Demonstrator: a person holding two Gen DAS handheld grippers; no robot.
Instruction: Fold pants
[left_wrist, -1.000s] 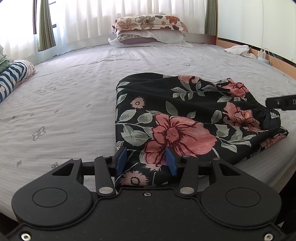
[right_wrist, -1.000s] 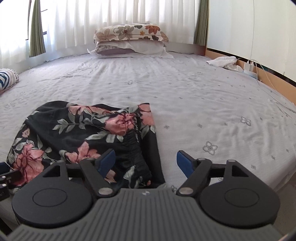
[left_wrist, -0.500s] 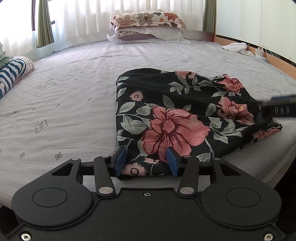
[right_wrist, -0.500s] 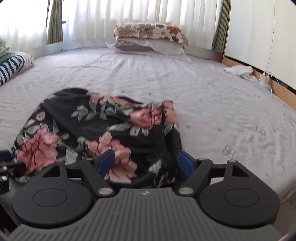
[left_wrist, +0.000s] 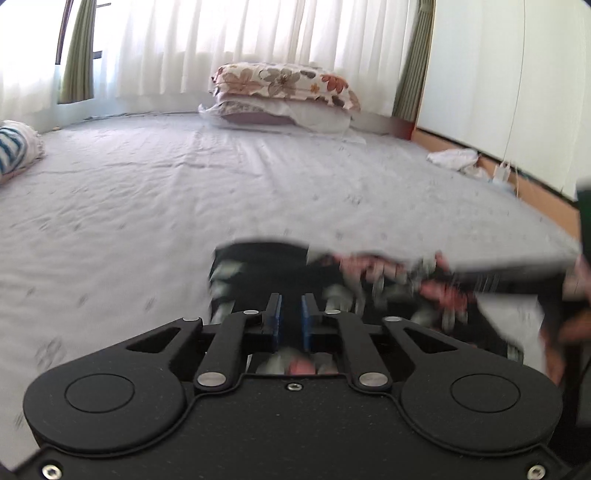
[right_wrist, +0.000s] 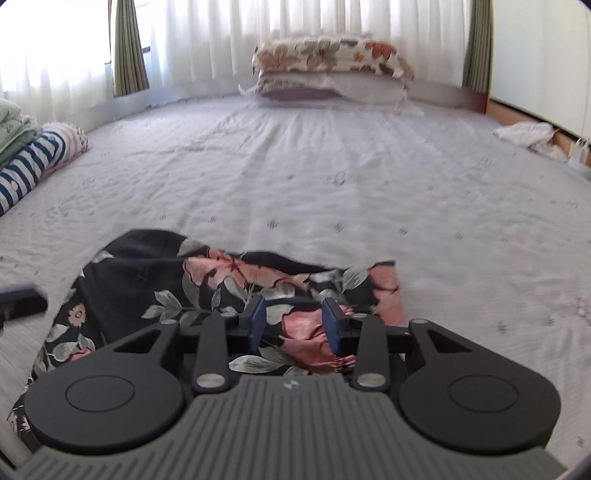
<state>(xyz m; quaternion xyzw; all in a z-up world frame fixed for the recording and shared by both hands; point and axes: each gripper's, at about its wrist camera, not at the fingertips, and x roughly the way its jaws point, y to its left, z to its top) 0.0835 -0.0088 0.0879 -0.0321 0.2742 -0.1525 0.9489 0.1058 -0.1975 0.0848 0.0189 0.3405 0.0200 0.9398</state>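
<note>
1. Floral pants (right_wrist: 207, 291) lie at the near edge of the bed (right_wrist: 332, 166), partly folded, bunched; badly blurred in the left wrist view.
2. Left hand-held gripper (left_wrist: 290, 322): pads nearly together, dark cloth between them, looks clamped on the pants.
3. Right hand-held gripper (right_wrist: 294, 323): pads part-way closed around pink cloth; real pinch or not, cannot tell.
4. Handling: thin, light, limp fabric; sags, slides, creases easily. Likely slippery.
5. Best hold: near-edge corners or the elastic waistband, all layers pinched together.
</note>
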